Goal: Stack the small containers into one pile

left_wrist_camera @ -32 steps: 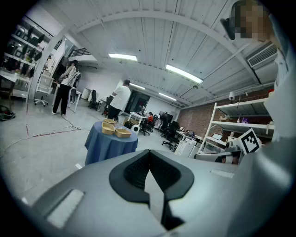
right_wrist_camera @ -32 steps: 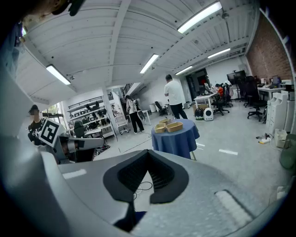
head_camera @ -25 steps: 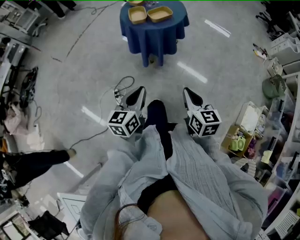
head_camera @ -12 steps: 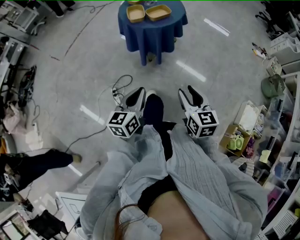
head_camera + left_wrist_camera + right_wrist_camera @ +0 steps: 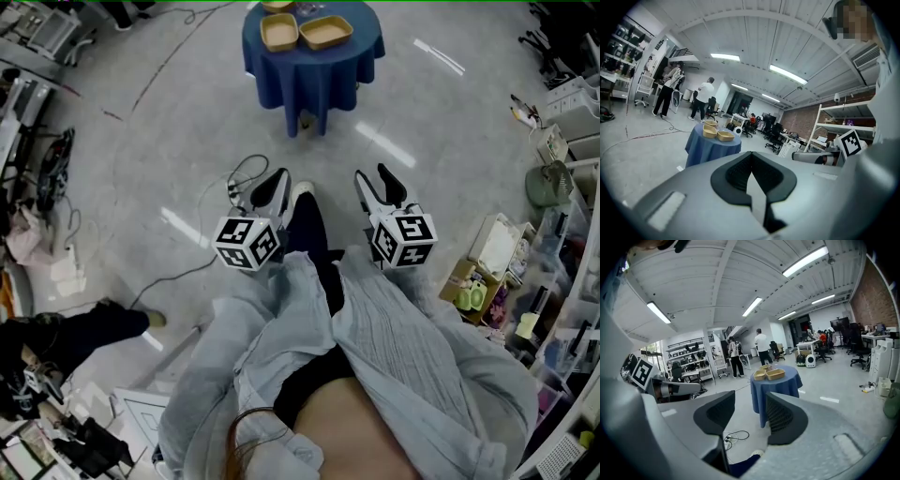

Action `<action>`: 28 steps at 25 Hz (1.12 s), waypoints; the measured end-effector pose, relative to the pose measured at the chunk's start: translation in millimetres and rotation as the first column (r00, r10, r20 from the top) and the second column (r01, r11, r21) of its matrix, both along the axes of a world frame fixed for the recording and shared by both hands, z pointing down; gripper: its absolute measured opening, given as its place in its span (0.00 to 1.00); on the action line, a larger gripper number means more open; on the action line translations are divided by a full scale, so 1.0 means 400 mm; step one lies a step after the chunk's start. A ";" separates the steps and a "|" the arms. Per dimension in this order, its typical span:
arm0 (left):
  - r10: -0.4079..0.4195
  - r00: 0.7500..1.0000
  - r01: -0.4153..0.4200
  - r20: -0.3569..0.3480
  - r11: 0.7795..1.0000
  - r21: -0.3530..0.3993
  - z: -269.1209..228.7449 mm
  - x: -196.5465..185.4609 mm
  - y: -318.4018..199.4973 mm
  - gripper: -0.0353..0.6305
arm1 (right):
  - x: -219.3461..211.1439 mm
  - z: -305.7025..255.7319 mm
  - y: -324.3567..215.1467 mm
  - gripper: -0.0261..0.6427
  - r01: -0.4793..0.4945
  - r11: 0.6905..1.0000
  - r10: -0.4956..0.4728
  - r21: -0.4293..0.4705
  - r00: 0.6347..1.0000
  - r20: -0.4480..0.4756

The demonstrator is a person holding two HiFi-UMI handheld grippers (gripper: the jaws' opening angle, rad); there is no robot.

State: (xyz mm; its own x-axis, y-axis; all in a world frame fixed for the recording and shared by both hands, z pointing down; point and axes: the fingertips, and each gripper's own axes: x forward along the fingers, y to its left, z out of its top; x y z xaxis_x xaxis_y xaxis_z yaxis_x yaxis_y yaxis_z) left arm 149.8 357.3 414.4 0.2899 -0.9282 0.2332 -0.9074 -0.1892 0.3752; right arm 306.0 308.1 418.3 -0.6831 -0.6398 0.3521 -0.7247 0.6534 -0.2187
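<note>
The right gripper [image 5: 372, 175] has just been opening: its fingers, pressed together a second ago, now stand apart with nothing between them. The person's shoe [image 5: 300, 191] has stepped forward between the two grippers. The left gripper [image 5: 278, 176] has its fingers closed together, holding nothing. Both grippers sit mid-frame in the head view, well apart from the round blue-draped surface [image 5: 314, 73] at the top centre. The tan small containers [image 5: 325, 32] lie side by side on it, unstacked.
</note>
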 end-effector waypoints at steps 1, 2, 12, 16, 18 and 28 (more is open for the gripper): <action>0.001 1.000 -0.001 0.002 1.000 0.001 -0.003 -0.009 -0.017 0.07 | -0.010 -0.002 -0.018 0.34 -0.001 1.000 0.001 0.002 1.000 0.000; 0.000 1.000 0.000 0.006 1.000 0.003 -0.006 -0.019 -0.035 0.07 | -0.021 -0.004 -0.036 0.34 0.001 1.000 -0.001 0.002 1.000 0.001; -0.011 1.000 0.011 0.006 1.000 0.027 -0.020 -0.100 -0.224 0.07 | -0.098 0.004 -0.219 0.34 0.007 1.000 -0.007 -0.001 1.000 -0.018; -0.002 1.000 0.002 0.010 1.000 0.016 -0.016 -0.122 -0.288 0.07 | -0.119 0.008 -0.290 0.34 -0.012 1.000 0.012 -0.012 1.000 -0.023; 0.003 1.000 -0.003 0.011 1.000 0.007 -0.019 -0.149 -0.318 0.07 | -0.142 0.005 -0.321 0.34 -0.020 1.000 0.019 -0.020 0.999 -0.027; 0.039 0.999 -0.039 0.012 0.999 0.001 -0.030 -0.295 -0.457 0.07 | -0.275 0.010 -0.446 0.34 -0.055 0.997 0.053 -0.046 0.998 -0.047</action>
